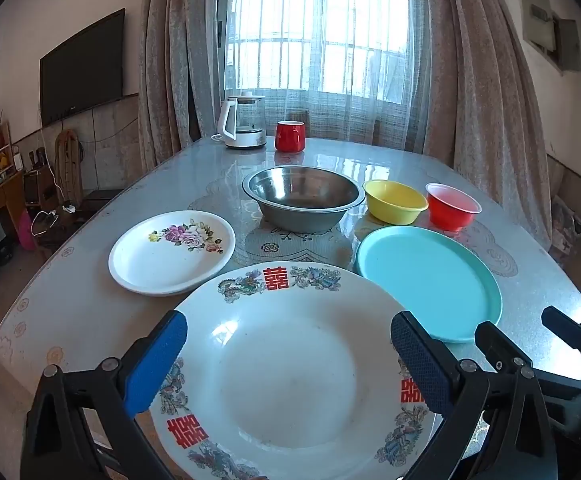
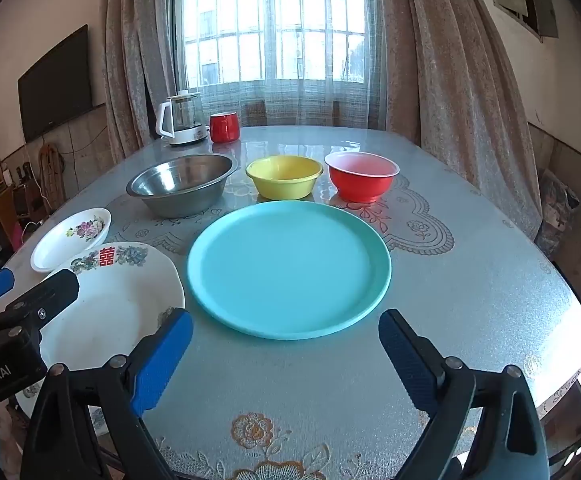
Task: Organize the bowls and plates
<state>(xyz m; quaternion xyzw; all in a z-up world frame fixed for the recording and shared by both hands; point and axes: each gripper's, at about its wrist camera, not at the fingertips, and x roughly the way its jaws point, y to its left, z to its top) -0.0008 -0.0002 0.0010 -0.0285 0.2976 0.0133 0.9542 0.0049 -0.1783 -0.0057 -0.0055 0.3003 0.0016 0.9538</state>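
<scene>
Nearest the left gripper [image 1: 288, 344], jaws spread wide and empty, lies the dragon plate [image 1: 290, 376], the largest dish, at the table's [image 2: 470, 280] near edge. It looks like glazed ceramic or enamel: stiff, fairly heavy, slick, likely to chip if knocked. Its broad sloped rim is the place to pinch, one pad above and one beneath, taken at the near edge.

Next in size, the teal plate [image 2: 288, 268] sits just beside it to the right, straight ahead of the right gripper [image 2: 286, 340], whose jaws also stand apart with nothing between them. It looks plastic: light, rigid, tough, with a low upright lip that should take a pinch well.

Behind them the steel bowl [image 1: 304, 196] stands mid-table; thin, smooth metal, likely slippery, best caught by its rolled rim.

Left of it lies the flower plate [image 1: 172, 252], shallow and glossy, probably brittle; rim grip again.

Smallest are the yellow bowl [image 2: 284, 176] and the red bowl [image 2: 362, 174], side by side, near each other; whether they touch I cannot tell. Both seem light plastic, easily nested, held by the wall near the lip.
</scene>
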